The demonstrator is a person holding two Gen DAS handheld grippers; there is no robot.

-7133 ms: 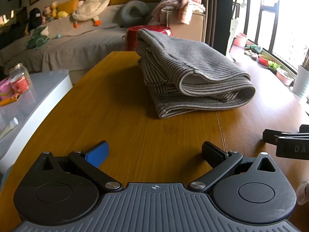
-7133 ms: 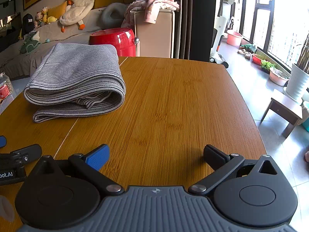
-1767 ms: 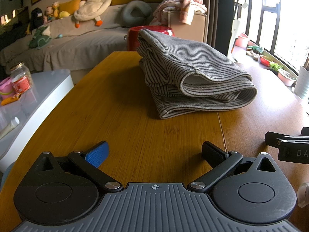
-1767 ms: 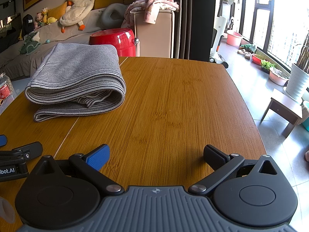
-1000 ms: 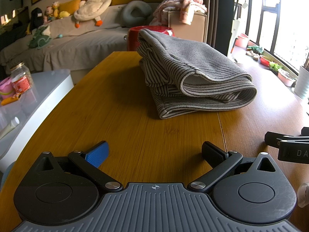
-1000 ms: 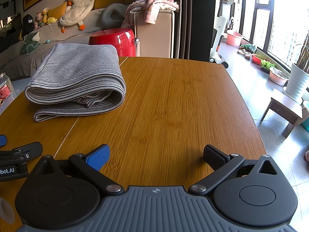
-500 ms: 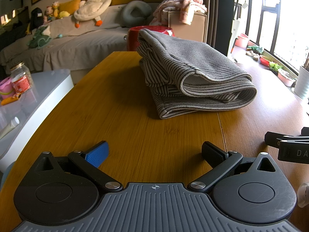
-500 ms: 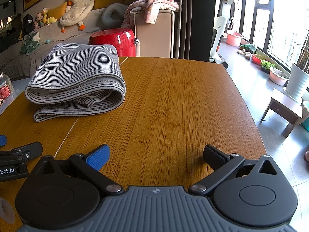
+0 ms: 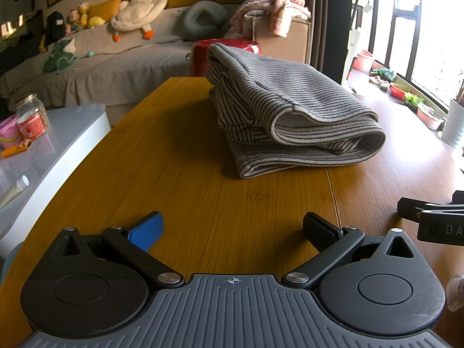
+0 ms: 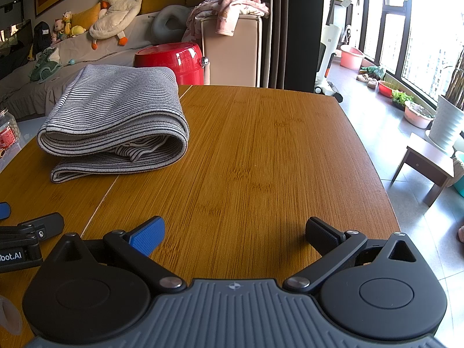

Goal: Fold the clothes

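Living-room backdrop, left wrist view: sofa with plush toys behind, daylight from the windows at right. Wooden table runs forward from the jaws. Left gripper low over the table, jaws spread wide, nothing between them. Striped grey garment lies ahead of the jaws and slightly right of their centreline, well apart from the fingertips, folded into a thick stack. Rolled fold faces right; loose hems and the bottom layer's edge face the jaws. Red stool sits beyond the table's far end. Right gripper shows at the right edge, beside this one.

Right wrist view: same table, mostly bare wood straight ahead of the jaws. Right gripper also wide open and empty. Garment lies ahead and well left of the jaws, rounded fold toward this side. Left gripper visible at the left edge. Jar off the table's left side.

Handling, as judged: soft knit, light, limp, not fragile; layers will slide on each other and sag if lifted by one point. Best hold is a pinch through the corner edges of the stack, one per gripper, catching all layers. Fold looks largely done.
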